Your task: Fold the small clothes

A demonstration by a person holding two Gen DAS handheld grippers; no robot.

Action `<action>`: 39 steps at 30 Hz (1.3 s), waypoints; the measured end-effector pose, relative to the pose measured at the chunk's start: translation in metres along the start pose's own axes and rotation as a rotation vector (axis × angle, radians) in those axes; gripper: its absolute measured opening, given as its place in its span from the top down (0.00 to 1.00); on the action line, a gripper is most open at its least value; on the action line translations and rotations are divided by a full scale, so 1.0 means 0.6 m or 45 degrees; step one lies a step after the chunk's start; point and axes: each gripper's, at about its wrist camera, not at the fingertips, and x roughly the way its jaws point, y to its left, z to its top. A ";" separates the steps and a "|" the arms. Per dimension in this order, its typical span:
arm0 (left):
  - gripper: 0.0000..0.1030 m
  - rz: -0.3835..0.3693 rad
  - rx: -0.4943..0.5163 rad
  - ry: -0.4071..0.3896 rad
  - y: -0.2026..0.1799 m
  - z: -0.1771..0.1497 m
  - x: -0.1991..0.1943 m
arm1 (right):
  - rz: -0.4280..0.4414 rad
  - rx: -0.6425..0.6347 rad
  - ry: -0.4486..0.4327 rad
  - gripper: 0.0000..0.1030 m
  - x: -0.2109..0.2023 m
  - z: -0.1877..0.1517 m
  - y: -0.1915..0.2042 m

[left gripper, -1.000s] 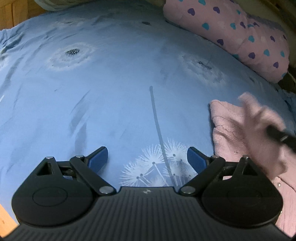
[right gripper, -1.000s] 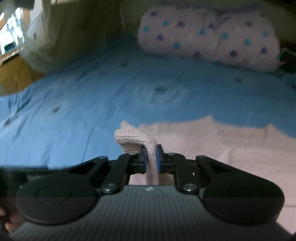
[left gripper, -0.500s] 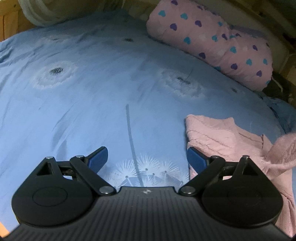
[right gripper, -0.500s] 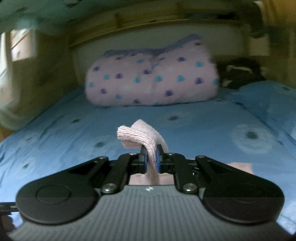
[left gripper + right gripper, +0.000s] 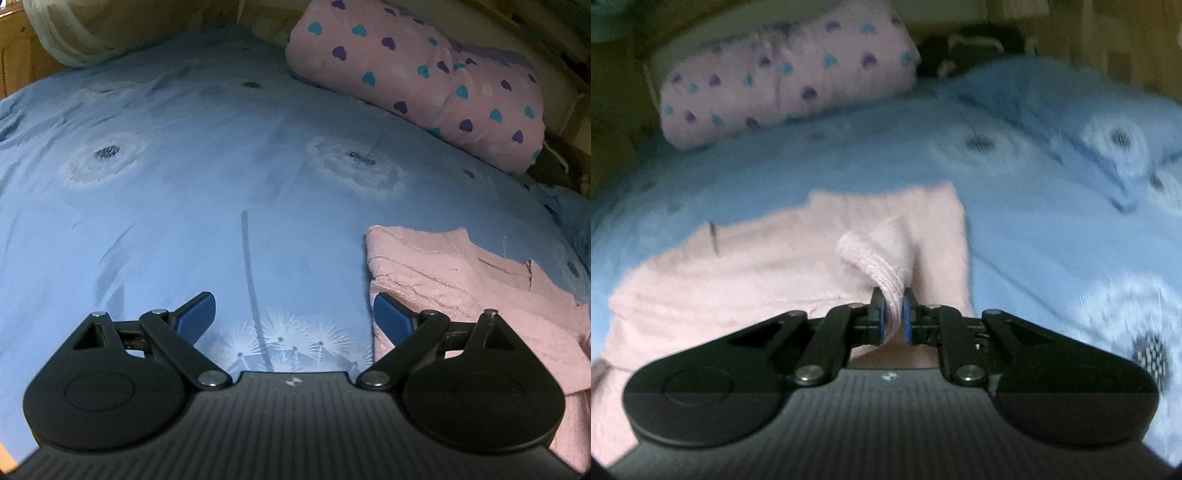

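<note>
A small pink knitted garment (image 5: 461, 280) lies on the blue bedsheet (image 5: 221, 184) at the lower right of the left wrist view. My left gripper (image 5: 294, 314) is open and empty, low over the sheet, its right finger at the garment's left edge. In the right wrist view my right gripper (image 5: 894, 314) is shut on a ribbed pink cuff (image 5: 882, 258), holding it above the rest of the garment (image 5: 757, 266), which lies spread on the sheet (image 5: 1034, 221).
A pink pillow with heart prints (image 5: 424, 81) lies at the head of the bed, also in the right wrist view (image 5: 783, 85). A blue pillow (image 5: 1071, 110) sits at the right. A white bundled net (image 5: 74, 37) hangs at the far left.
My right gripper has swung with the cuff from out over the sheet back above the garment. The left gripper shifted slightly; the garment now lies flat without the moving cuff over it.
</note>
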 end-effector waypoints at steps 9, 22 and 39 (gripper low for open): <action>0.08 -0.047 0.095 -0.034 -0.067 -0.001 0.000 | -0.001 -0.096 0.099 0.80 -0.004 -0.002 0.005; 0.08 -0.140 0.412 0.016 -0.217 -0.009 0.008 | 0.098 -0.086 -0.006 0.47 -0.025 0.064 -0.024; 0.08 -0.150 0.531 -0.018 -0.291 -0.018 0.088 | 0.311 -0.280 0.047 0.46 0.094 0.031 0.002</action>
